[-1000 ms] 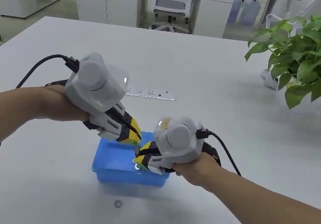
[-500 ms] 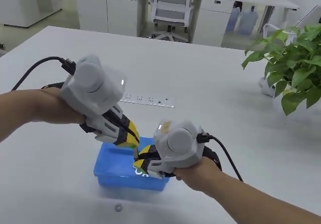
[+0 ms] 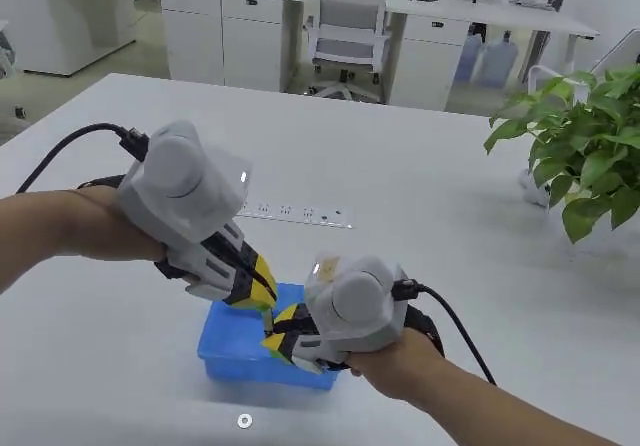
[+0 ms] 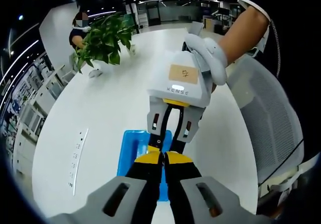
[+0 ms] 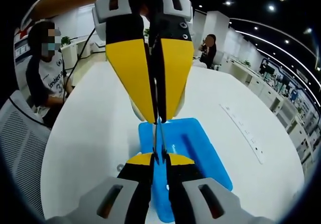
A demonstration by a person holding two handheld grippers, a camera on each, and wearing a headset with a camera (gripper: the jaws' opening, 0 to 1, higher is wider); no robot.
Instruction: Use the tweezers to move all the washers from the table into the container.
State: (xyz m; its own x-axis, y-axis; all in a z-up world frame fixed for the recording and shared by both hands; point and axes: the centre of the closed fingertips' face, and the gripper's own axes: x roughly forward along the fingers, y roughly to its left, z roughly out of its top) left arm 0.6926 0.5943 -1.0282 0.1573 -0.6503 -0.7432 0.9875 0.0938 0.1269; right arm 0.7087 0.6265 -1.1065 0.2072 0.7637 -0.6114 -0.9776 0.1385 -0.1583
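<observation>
Tweezers [image 5: 158, 133] clamped between fingers [image 5: 130, 73] of left gripper [image 4: 163, 156] and "…ENSE"-lettered right gripper [image 5: 159, 159], over blue container [image 5: 200, 148].

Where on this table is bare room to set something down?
Free: the white table between the socket strip and the green leafy plant. Crowded: above the blue plastic container, where left gripper and right gripper meet on thin metal tweezers; a small metal washer lies before it.
</observation>
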